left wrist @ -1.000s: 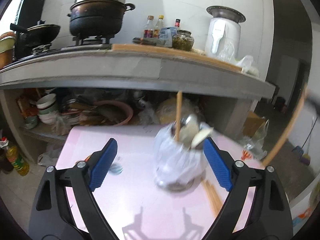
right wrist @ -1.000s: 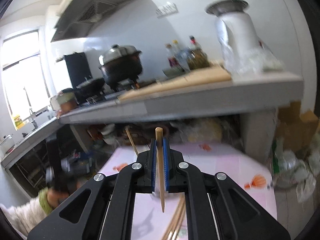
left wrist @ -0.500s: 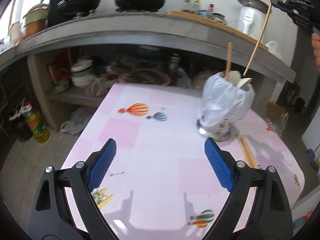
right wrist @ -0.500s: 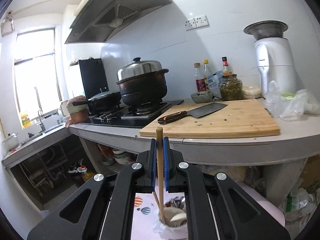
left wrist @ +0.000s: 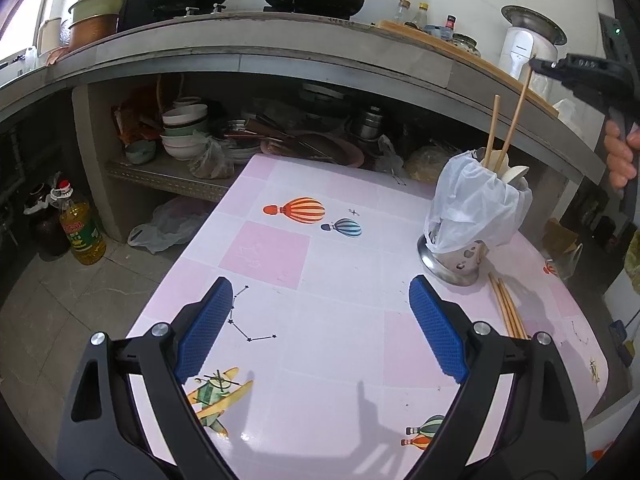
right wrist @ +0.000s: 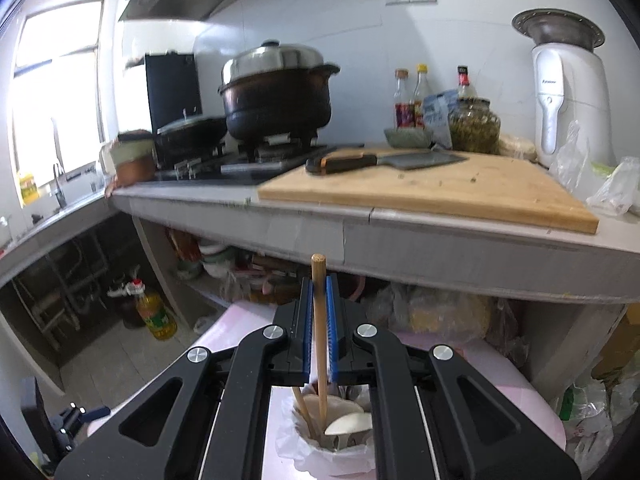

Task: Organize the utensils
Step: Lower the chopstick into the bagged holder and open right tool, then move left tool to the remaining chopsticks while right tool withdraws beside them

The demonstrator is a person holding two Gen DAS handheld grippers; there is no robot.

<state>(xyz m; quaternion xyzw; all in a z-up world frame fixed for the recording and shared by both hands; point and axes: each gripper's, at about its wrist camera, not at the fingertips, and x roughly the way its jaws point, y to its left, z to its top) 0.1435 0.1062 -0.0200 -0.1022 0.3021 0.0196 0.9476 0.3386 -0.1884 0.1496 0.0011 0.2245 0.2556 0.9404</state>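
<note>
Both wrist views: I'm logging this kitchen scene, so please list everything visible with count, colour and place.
Table: one, pink with balloon prints, below counter.
Utensil holder: one, steel, wrapped in white bag, table's right side.
Upright chopstick: one, wooden, in holder.
Held chopstick: one, wooden, lower end in holder.
Loose chopsticks: a few, wooden, flat beside holder.
Spoons: count unclear, white, in holder.
Pot: one, dark, steel lid, on stove.
Cleaver: one, on wooden cutting board.
Oil bottle: one, yellow, on floor.
Left tongs: open, above table.
Right tongs: shut on held chopstick.
</note>
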